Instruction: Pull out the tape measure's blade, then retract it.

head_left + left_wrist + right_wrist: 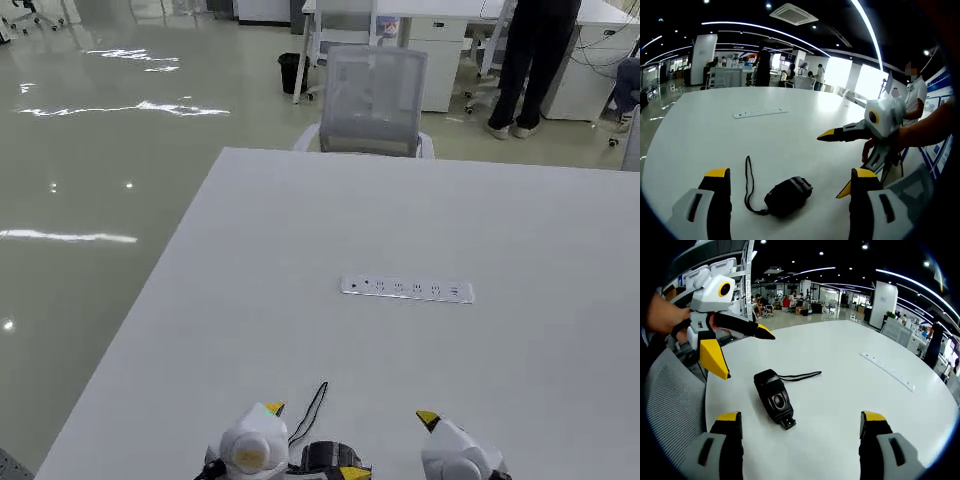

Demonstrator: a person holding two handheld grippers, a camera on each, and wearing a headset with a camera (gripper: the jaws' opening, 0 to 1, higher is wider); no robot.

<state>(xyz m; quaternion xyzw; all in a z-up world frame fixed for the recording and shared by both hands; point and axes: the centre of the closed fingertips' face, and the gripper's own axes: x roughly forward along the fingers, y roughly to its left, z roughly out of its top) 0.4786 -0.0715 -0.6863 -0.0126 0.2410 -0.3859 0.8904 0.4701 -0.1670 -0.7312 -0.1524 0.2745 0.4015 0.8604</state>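
A black tape measure with a thin black wrist strap lies on the white table, no blade drawn out. My left gripper stands open just before it, one jaw on each side. In the right gripper view the tape measure lies a little ahead of my open right gripper, and the left gripper hangs open to its upper left. The right gripper enters the left gripper view from the right, held by a hand. In the head view the tape measure sits at the near edge between the left gripper and right gripper.
A white power strip lies across the middle of the table. A grey mesh office chair stands at the far edge. A person stands by desks beyond. The table's left edge drops to a shiny floor.
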